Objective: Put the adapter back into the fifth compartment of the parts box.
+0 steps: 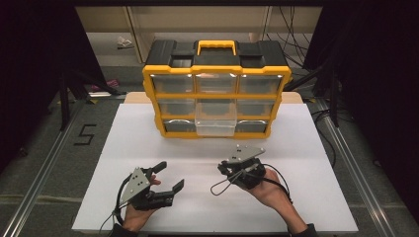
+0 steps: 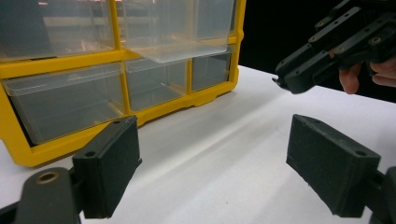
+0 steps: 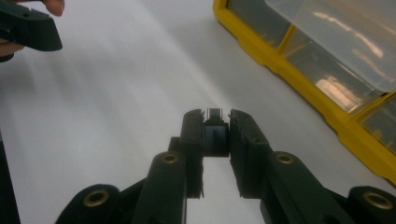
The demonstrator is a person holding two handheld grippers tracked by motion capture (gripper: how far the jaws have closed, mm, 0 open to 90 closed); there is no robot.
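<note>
Black small block (image 3: 215,132) sits clenched in your right gripper (image 3: 215,126) above the bench's (image 1: 148,143) near edge; left gripper (image 1: 169,177) gapes, released.

The white table (image 1: 148,143) is bare and wide between the hands and the box (image 1: 216,89), so a gripper can move there. The box stands at the back like a wall. Its middle drawer (image 1: 215,120) sticks out over the table.

A white bench (image 1: 148,148) carries a yellow and black drawer cabinet (image 1: 216,89) standing upright near its far edge.
</note>
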